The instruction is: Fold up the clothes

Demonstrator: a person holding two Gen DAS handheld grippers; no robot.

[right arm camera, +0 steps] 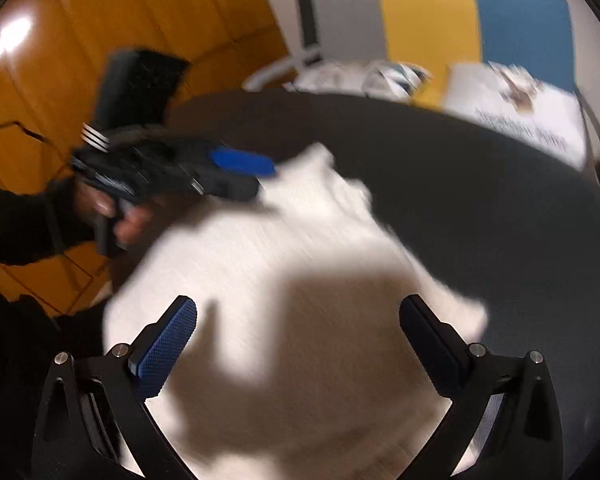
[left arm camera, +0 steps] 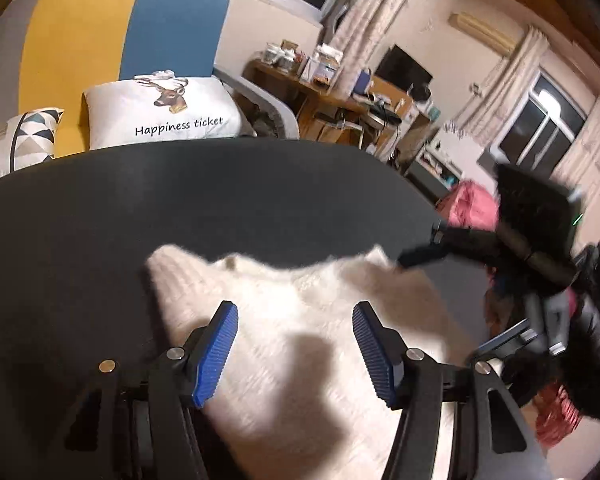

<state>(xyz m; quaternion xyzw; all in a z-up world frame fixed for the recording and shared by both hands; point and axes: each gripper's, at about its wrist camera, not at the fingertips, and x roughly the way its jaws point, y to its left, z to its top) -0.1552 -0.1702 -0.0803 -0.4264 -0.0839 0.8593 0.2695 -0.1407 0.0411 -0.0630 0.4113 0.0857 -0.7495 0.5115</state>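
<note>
While the white knit sweater (left arm camera: 312,320) lay spread on the dark bench (left arm camera: 180,208), you held both claws over it with nothing gripped. Your left claw (left arm camera: 296,344) stood with its blue pads wide apart, the fabric directly beneath and ahead of it. Your right claw (right arm camera: 298,344) was likewise spread open above the sweater's near part. In the left wrist view, the right claw's tips sat just beside the sweater's far right corner, though motion blur hid whether they touched it. The garment appeared to run crosswise between your two hands, its far edge toward the deer cushion (left arm camera: 164,108). Judging by that, each claw looked set to take its own side, the right nearer a corner.
</note>
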